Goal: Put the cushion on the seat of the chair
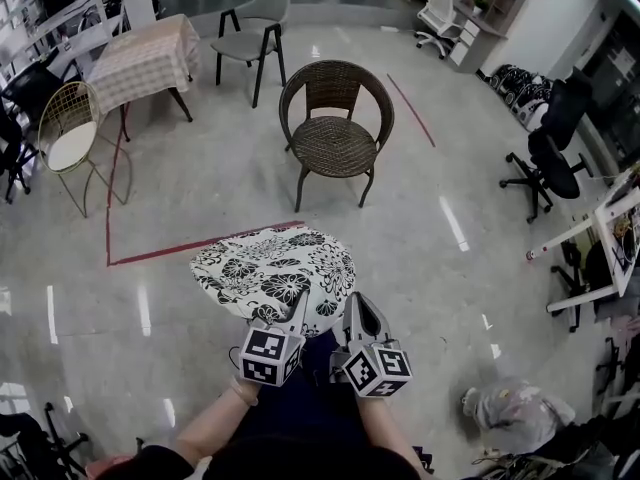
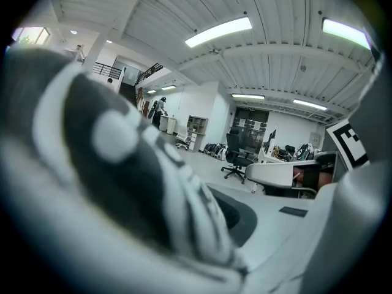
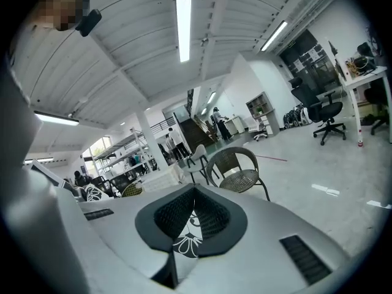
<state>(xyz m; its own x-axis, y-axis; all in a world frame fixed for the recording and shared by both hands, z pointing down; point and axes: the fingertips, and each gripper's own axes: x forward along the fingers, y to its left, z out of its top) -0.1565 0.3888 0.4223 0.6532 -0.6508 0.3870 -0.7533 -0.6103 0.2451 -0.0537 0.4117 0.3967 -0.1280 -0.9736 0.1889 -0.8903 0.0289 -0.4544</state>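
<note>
A black-and-white floral cushion [image 1: 270, 273] hangs in front of me, above the floor, held by its near edge. My left gripper [image 1: 298, 308] is shut on that edge. In the left gripper view the blurred cushion [image 2: 122, 182] fills the left side, right against the jaws. My right gripper [image 1: 357, 310] is shut on the cushion beside the left one, and a strip of floral fabric [image 3: 187, 241] shows pinched between its dark pads [image 3: 211, 216]. The brown wicker chair [image 1: 335, 143] stands farther ahead with its seat bare. It also shows in the right gripper view as the wicker chair [image 3: 239, 176].
Red tape line [image 1: 200, 243] runs on the glossy floor between me and the chair. Behind it are a grey chair [image 1: 250, 33], a table with checked cloth [image 1: 148, 56] and a gold wire chair [image 1: 70, 128]. A black office chair [image 1: 550, 158] and a white desk [image 1: 610, 228] stand at right.
</note>
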